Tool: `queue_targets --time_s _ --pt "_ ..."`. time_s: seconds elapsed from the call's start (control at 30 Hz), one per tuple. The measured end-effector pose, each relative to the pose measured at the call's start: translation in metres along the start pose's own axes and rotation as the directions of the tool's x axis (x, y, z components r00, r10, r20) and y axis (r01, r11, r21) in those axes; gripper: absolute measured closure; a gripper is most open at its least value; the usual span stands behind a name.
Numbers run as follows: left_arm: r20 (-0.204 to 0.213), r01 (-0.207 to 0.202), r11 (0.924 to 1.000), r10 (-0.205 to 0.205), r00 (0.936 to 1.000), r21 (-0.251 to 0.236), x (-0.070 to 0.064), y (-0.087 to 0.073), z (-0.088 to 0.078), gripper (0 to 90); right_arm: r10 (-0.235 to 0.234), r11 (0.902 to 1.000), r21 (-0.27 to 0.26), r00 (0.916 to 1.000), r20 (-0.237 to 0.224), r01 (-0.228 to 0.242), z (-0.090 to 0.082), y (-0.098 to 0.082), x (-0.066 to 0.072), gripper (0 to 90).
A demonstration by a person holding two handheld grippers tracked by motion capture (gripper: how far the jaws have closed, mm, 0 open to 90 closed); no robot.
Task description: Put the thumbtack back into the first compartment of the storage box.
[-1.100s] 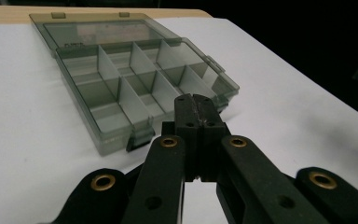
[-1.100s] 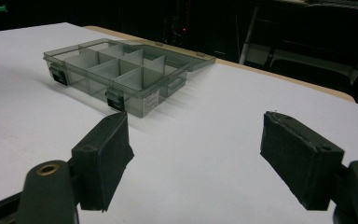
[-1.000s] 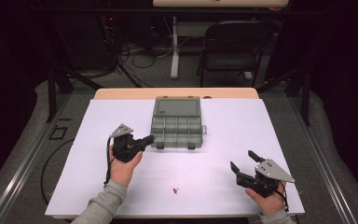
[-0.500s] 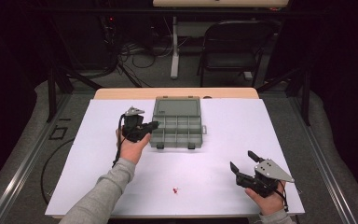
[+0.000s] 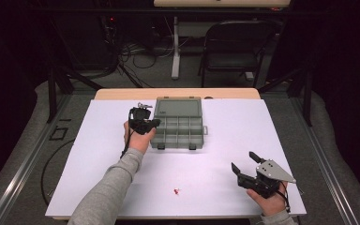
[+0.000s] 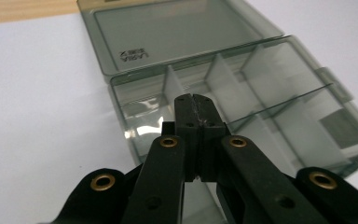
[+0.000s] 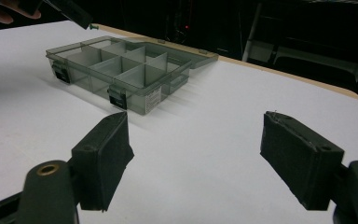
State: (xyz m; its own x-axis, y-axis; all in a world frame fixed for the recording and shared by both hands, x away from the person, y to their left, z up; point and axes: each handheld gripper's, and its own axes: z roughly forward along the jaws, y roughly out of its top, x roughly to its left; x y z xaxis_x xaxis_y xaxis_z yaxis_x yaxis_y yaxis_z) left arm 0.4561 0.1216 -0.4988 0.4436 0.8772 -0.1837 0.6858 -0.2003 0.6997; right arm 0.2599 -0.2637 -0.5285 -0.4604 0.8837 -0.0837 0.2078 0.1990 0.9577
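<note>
Bright table, dark room

In the high view the white table (image 5: 215, 187) is evenly lit from above while the floor and furniture toward 12 o'clock sink into near-black. Shadows stay soft: a faint one lies under the compartment box (image 7: 121, 74) toward 6 o'clock in the right hand-held gripper view. The box's clear walls catch pale glare. Close-up jaws are slightly soft, and all pictures look mildly grainy.

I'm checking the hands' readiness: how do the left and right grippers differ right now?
The left gripper has its jaws shut with nothing between them; the right gripper stands wide open. The left is at the compartment box; the right is near the table's front edge, apart from it. Both are black and hand-held.
</note>
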Motion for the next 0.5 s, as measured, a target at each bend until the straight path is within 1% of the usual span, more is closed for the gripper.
queue_targets --time_s 0.07,0.23,0.33,0.43,0.5 --pt "-0.011 0.004 0.9999 -0.004 0.9999 0.010 0.003 0.000 0.004 90.0 0.000 1.0000 0.000 1.0000 -0.001 0.000 0.000 0.000 0.000 23.4" --pt "-0.035 -0.004 0.9995 0.005 0.9994 0.032 0.010 -0.001 0.011 90.0 0.000 1.0000 0.004 1.0000 -0.004 0.000 0.000 0.000 0.000 23.3" --pt "-0.043 -0.006 0.9995 0.008 0.9990 0.031 0.010 -0.001 0.012 90.0 -0.001 1.0000 0.004 1.0000 -0.006 0.001 0.000 0.000 0.000 23.3" --pt "-0.041 -0.011 0.9993 0.013 0.9991 0.034 0.010 -0.002 0.014 90.0 0.001 1.0000 0.005 1.0000 -0.007 -0.001 0.001 0.000 0.001 23.4" --pt "-0.043 -0.023 0.9990 0.024 0.9988 0.038 0.008 -0.002 0.015 90.0 -0.001 1.0000 0.005 1.0000 -0.008 0.001 0.000 0.000 0.001 23.4"
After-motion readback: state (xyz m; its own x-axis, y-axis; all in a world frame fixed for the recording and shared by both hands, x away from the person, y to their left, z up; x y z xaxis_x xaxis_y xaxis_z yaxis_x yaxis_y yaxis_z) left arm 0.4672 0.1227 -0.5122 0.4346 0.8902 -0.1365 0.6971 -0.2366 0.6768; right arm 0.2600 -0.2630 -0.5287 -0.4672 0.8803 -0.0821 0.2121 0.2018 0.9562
